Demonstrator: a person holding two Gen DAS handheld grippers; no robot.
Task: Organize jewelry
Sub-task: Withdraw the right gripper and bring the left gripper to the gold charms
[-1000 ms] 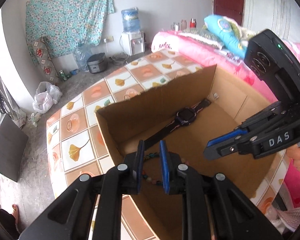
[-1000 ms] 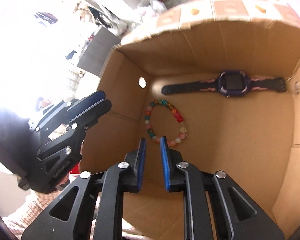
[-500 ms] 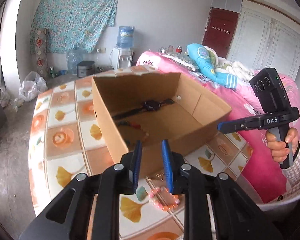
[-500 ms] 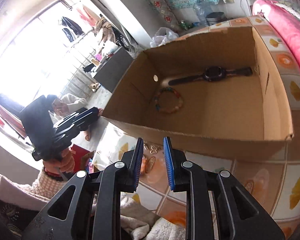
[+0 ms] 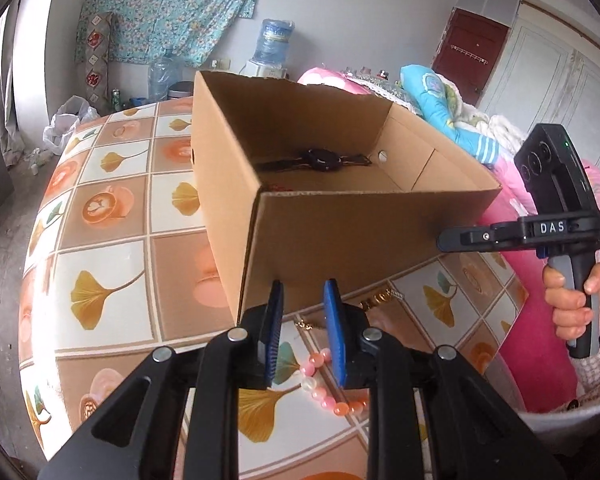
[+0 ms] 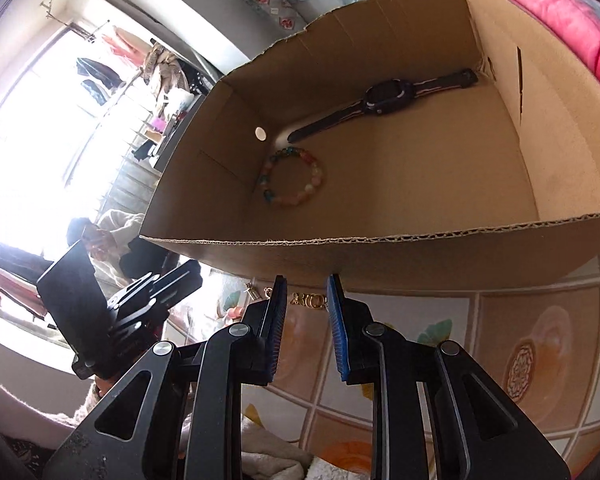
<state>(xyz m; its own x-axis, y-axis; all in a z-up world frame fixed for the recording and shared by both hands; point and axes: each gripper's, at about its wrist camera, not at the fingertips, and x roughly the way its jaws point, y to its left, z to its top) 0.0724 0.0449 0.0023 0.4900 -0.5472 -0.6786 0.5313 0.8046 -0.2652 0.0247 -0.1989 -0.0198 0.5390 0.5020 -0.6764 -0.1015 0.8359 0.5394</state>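
Observation:
An open cardboard box (image 5: 340,236) (image 6: 380,248) stands on the tiled table. Inside lie a dark watch (image 6: 388,96) (image 5: 320,158) and a multicolour bead bracelet (image 6: 294,178). In front of the box on the table lie a pink bead bracelet (image 5: 320,384) and gold jewelry pieces (image 5: 376,302) (image 6: 310,300). My left gripper (image 5: 302,320) is open and empty, low over the pink bracelet. My right gripper (image 6: 307,312) is open and empty, above the gold pieces; it also shows in the left wrist view (image 5: 460,236).
The table (image 5: 112,240) has a tile-pattern cloth with leaf prints. A pink bed (image 5: 540,208) lies to the right. A water dispenser (image 5: 268,48), bottles and bags stand by the far wall. A seated person (image 6: 108,232) is at the left in the right wrist view.
Both grippers have pulled back out of the box and come down in front of it. The multicolour bracelet stays in the box. Both jaws have opened wider.

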